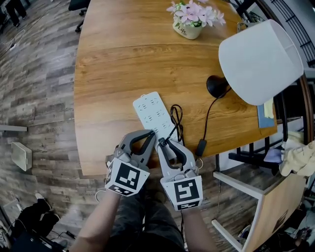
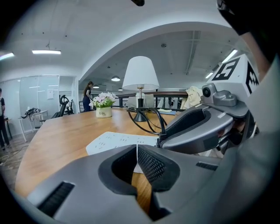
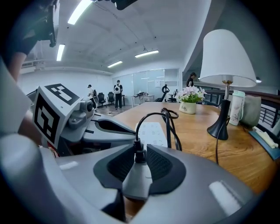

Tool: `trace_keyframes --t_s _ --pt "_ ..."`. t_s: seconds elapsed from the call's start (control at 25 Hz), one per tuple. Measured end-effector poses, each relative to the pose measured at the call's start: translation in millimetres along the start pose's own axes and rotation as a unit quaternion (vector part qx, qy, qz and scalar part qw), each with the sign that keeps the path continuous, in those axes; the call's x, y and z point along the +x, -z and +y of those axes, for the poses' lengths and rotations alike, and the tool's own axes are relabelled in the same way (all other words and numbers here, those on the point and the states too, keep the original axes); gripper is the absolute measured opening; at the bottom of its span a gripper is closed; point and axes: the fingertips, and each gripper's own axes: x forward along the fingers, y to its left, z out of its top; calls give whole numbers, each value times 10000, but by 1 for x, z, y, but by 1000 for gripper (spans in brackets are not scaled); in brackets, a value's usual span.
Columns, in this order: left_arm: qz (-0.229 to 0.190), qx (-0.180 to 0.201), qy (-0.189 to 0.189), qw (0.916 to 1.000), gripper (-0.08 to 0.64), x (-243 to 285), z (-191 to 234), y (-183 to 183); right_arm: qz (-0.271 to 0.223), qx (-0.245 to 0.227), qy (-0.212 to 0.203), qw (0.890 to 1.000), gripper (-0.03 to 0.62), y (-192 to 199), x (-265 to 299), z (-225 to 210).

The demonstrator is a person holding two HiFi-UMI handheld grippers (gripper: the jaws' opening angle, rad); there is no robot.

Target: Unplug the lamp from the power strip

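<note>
Head view: the wooden counter [image 1: 123, 59] fills the centre. A cream flower pot [image 1: 187, 30] with pink and white blooms [image 1: 194, 12] sits at 1 o'clock, near the far edge. A blue book [image 1: 262, 122] lies at the counter's rim at 3 o'clock, with a yellow note [image 1: 268, 109] on it. A cream cloth [image 1: 298, 157] is off the counter at 4, and a pale wood panel [image 1: 268, 206] on a white frame is at 5. Plank floor [image 1: 39, 98] runs from 7 to 11, with a white box [image 1: 22, 155] on it at 9.

Right gripper view: a white bottle [image 3: 236, 107] stands upright on the counter at 3. People [image 3: 117, 94] stand far back by a glass partition [image 3: 148, 83]. Strip lights [image 3: 146, 54] are overhead at 12.
</note>
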Motion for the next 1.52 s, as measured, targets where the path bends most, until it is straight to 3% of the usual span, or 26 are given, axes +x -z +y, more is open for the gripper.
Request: trace_keyframes --t_s 0.2,0.6,0.96,1.52 --pt "50 -38 46 10000 -3 4 1 0 57 -45 36 10000 86 1 5 1" --pt "231 377 57 9990 -3 5 -2 2 52 14 215 9998 73 2 3 -3" --pt "223 274 57 9994 -3 5 -1 3 44 -377 240 9990 71 2 4 3" --pt "208 250 51 9995 -3 6 -1 3 -53 -91 331 9994 69 1 3 -2"
